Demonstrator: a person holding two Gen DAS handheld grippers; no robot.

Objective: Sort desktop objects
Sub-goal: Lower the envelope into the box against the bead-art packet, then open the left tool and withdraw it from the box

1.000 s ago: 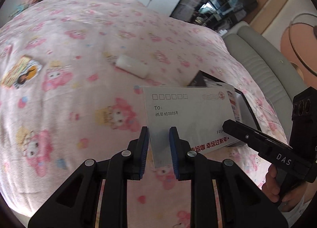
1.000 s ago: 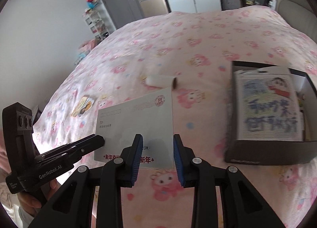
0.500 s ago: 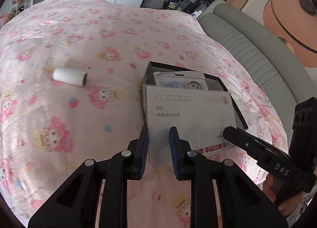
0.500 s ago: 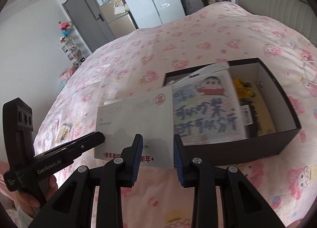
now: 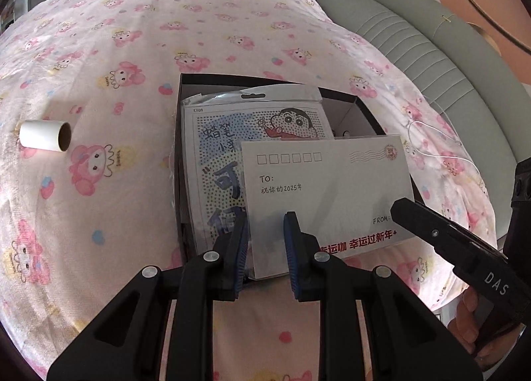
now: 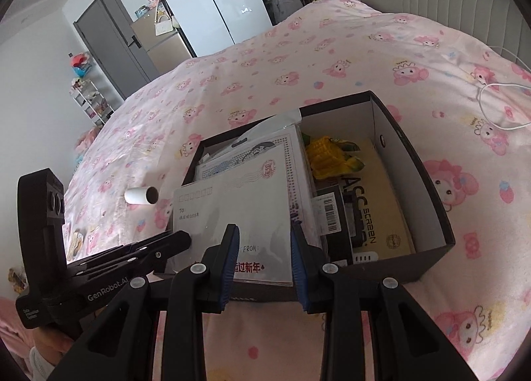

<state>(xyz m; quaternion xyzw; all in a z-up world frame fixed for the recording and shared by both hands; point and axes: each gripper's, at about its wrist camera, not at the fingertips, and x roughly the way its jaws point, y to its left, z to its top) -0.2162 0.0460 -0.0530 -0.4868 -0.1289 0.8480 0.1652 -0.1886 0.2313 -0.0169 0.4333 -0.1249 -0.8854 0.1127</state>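
While both grippers hold it at its lower edge, a pale envelope (image 5: pixel 327 188) hangs in the air above the near end of a black box (image 6: pixel 434 215), its printed face up, with "TO:" and a row of small squares near the top and red characters along the bottom. The left gripper (image 5: pixel 265 241) has its blue pads on either side of the envelope's lower left corner, the jaws narrowed to a small gap with the paper between them. The right gripper (image 6: pixel 264 256) straddles the lower right part of the envelope, its jaws a little wider; the pads seem to touch the paper's edges, though the fisheye view makes firm contact hard to judge. In the left wrist view the right gripper's dark finger reaches over the "FROM:" corner. The box sits on a pink cartoon-print bedspread (image 5: pixel 99 182) and is open at the top. Inside, directly under the envelope, lies a flat packet with a dotted cartoon-boy picture (image 5: pixel 232 135); to the right of it in the right wrist view are a crumpled yellow wrapper (image 6: pixel 332 157), a yellow "SCREEN" package (image 6: pixel 381 202) and a dark item with a barcode (image 6: pixel 332 212). A white cardboard tube (image 5: pixel 44 135) lies on its side on the bedspread, well apart from the box on its left. A thin white cable (image 6: pixel 497 105) curls on the cover beyond the box's right side.
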